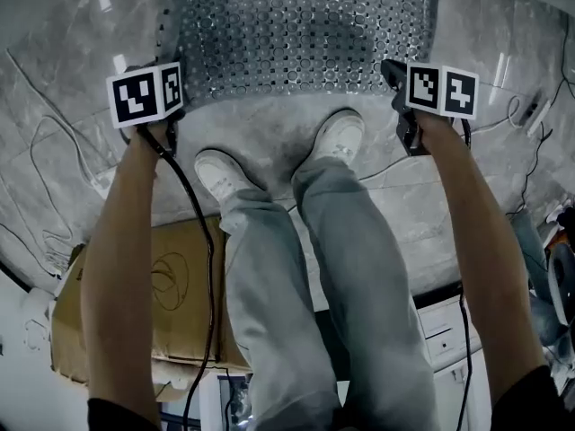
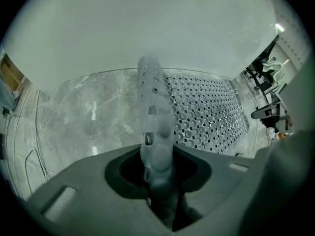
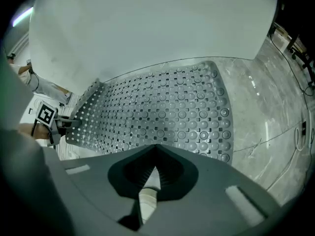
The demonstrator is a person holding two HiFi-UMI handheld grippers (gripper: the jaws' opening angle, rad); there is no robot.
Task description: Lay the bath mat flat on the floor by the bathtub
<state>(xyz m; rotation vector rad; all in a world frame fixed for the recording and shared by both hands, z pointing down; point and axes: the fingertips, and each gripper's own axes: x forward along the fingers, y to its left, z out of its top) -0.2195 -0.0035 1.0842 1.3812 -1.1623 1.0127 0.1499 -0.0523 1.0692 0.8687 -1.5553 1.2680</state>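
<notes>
step in hand: setting down the near edge of the translucent grey rubber bath mat with round suction bumps (image 1: 296,34). it sits at upper centre of the head view, on the grey marble floor (image 1: 72,106), its far edge against the white bathtub (image 2: 147,28).

left gripper (image 1: 171,113): clenched on the mat's near left corner. in the left gripper view the jaws (image 2: 150,173) pinch a fold that stands up edge-on (image 2: 152,112). that corner is lifted, not flat.

right gripper (image 1: 395,74): at the near right corner, jaws drawn together (image 3: 151,178) with a pale strip between them. i take that strip for the mat's edge, so it is gripped too. ahead of it the mat (image 3: 162,117) lies mostly flat.

doing it well, as i judge it:
- keep the two corners level and drawn apart, so no ridge forms across the middle.
- bring the left corner down until the fold is gone before letting go.
- keep the far edge parallel to the tub.
- both white shoes (image 1: 220,173) (image 1: 340,137) stand just short of the near edge, so mind the toes.

count:
- bath mat, one
- grippers, two
- bathtub, one
- white shoes, two
- brown cardboard box (image 1: 171,285), one, lower left
- loose cables on the floor, several, number unclear
</notes>
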